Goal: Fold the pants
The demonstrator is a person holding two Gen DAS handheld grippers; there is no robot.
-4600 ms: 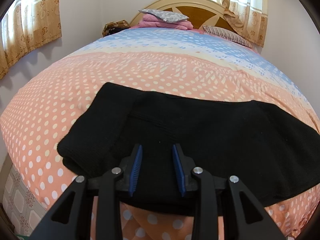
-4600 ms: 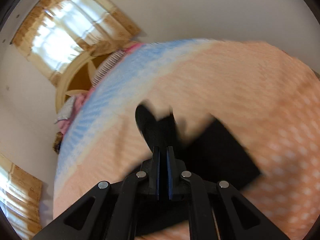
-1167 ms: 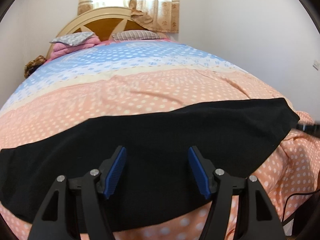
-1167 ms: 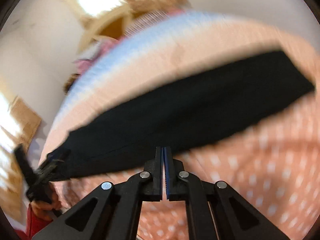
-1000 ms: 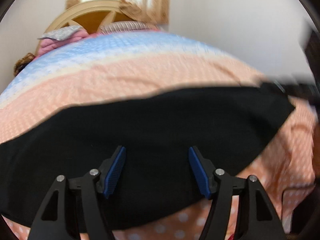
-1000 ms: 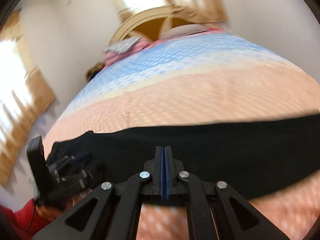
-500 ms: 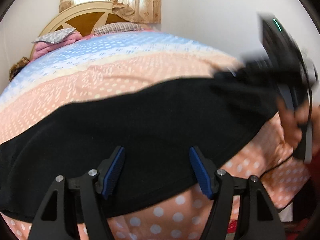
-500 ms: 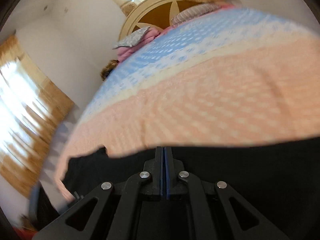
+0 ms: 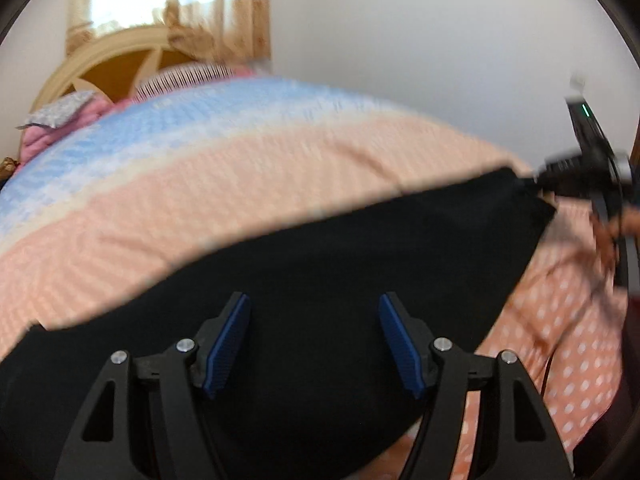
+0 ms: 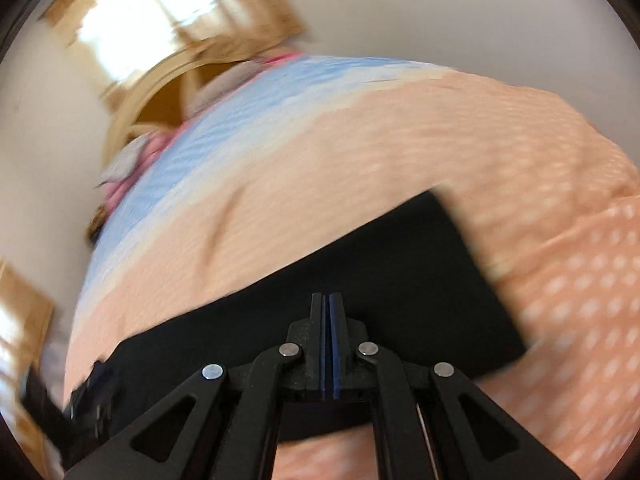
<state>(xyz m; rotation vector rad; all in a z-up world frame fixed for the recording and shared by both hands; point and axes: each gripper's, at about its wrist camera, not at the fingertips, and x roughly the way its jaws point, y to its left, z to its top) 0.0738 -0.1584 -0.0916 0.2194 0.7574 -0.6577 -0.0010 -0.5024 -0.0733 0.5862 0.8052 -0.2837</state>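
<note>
Two hand-held grippers over the bed: left hand-held gripper gapes empty above the black pants, right hand-held gripper clamped tight, whether pinching cloth unclear. Soft, limp fabric; grab a corner.

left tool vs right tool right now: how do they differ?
The left tool stands open, blue pads well apart; the right tool is shut, pads pressed flat together. Nothing sits between the left tool's pads, which hover over the middle of the black pants; the right tool points at the pants nearer one end, and nothing shows pinched in it. Shared: both have black frames and blue pads and aim down at the pants on the dotted bedspread.
</note>
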